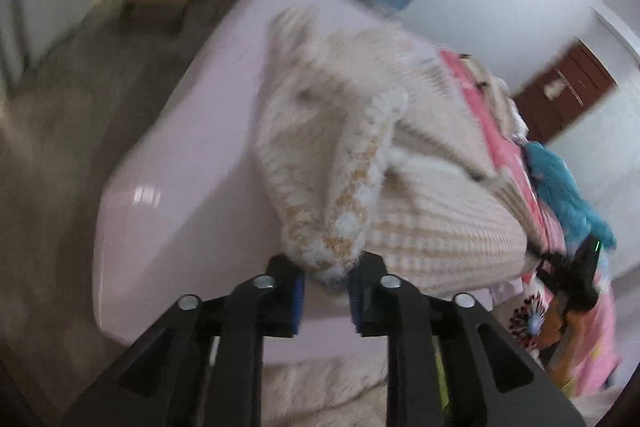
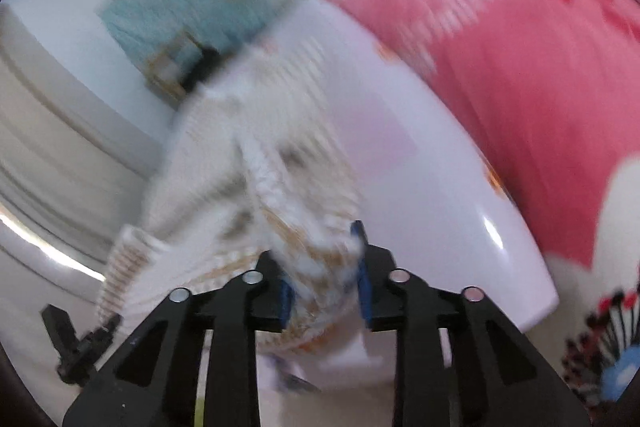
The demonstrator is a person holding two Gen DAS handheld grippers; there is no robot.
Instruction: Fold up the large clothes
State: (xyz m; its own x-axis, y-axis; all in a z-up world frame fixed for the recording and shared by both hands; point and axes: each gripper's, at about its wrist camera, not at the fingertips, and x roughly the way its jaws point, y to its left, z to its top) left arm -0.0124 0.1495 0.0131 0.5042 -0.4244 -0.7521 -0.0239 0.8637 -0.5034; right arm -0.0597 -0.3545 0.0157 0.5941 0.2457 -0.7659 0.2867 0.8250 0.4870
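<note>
A: Start at the left gripper (image 1: 326,285). What is between the blue pads?

B: A bunched edge of the cream knit sweater (image 1: 360,163), the part with the tan pattern. The jaws stand partly apart with that thick wad filling the gap, and both pads press on it, so I read it as grasping the knit.

A: And the right gripper (image 2: 324,285)?

B: Much the same, though this view is badly blurred. A patterned lump of the sweater (image 2: 280,187) sits between its pads and seems clamped. The gap is a little wider there, so the grip looks looser to me.

A: Where does the garment lie?

B: From both grippers it stretches away over the pale lilac table (image 1: 192,131), crumpled, one ribbed fold draped across another. Beyond it sits a pink patterned cloth (image 2: 520,67) and, further off, a turquoise garment (image 1: 568,183).

A: What could go wrong?

B: Each grip holds a fat roll, not a flat edge. If the hands pull apart quickly, the knit could slide out of the looser right pads and the fold would collapse. The far side could also drag into the pink cloth.
</note>
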